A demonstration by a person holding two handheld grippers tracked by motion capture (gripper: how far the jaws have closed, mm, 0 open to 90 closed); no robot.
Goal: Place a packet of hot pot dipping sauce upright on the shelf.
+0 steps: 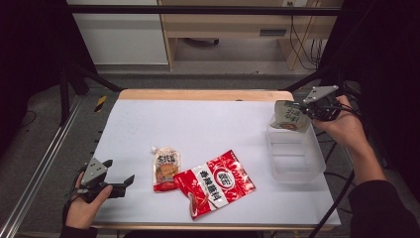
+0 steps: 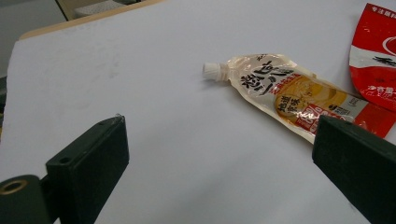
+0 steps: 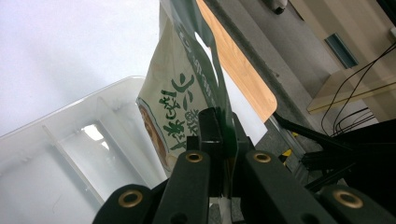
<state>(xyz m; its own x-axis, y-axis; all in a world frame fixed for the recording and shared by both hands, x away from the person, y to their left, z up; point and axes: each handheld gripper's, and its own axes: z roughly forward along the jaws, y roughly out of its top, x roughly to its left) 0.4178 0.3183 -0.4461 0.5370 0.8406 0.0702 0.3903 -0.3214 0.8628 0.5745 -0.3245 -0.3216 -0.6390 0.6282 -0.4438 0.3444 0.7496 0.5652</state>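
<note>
High view shows the right gripper raised over the far end of the clear bin at the table's right edge, jaws clamped on the green pouch, while the left gripper rests wide apart at the near left corner.

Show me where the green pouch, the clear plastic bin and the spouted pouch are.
green pouch (image 1: 288, 115), high view, on its printed face.
clear plastic bin (image 1: 297, 173), high view, on its near wall.
spouted pouch (image 2: 280, 88), left gripper view, on its printed front.
</note>
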